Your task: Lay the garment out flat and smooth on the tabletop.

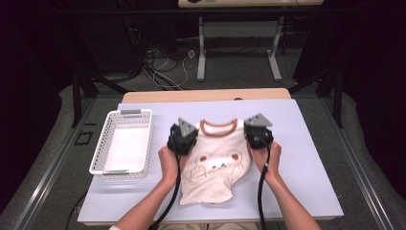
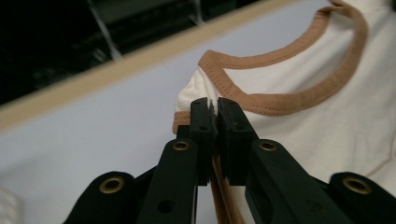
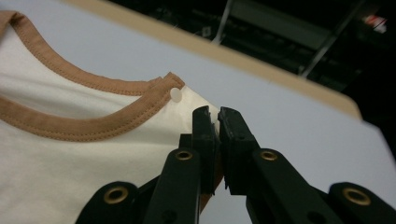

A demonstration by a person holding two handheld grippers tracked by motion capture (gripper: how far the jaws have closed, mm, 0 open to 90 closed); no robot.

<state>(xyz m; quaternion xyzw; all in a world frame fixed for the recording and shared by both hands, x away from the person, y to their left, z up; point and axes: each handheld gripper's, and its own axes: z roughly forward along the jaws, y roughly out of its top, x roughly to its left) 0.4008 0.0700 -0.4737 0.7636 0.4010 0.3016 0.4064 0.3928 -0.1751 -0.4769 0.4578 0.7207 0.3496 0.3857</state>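
1. Shirt [image 1: 215,165]: a cream child's top with a brown neckband [image 2: 299,100] and a bear print on the chest, held up by its shoulders over the middle of the table [image 1: 306,143], its lower hem down near the table's front edge.
2. Left gripper [image 2: 214,108] is clamped on the shirt's shoulder just beside the neckband; a strip of brown-edged cloth runs down between the jaws.
3. Right gripper [image 3: 214,116] is clamped on the other shoulder, close to a small white snap [image 3: 175,94] at the end of the neckband; cream cloth shows between the jaws.
4. In the high view the two grippers sit at either side of the collar, a hand [image 1: 168,160] behind each.
5. White basket [image 1: 111,143] stands to the left of the shirt, near it but apart.
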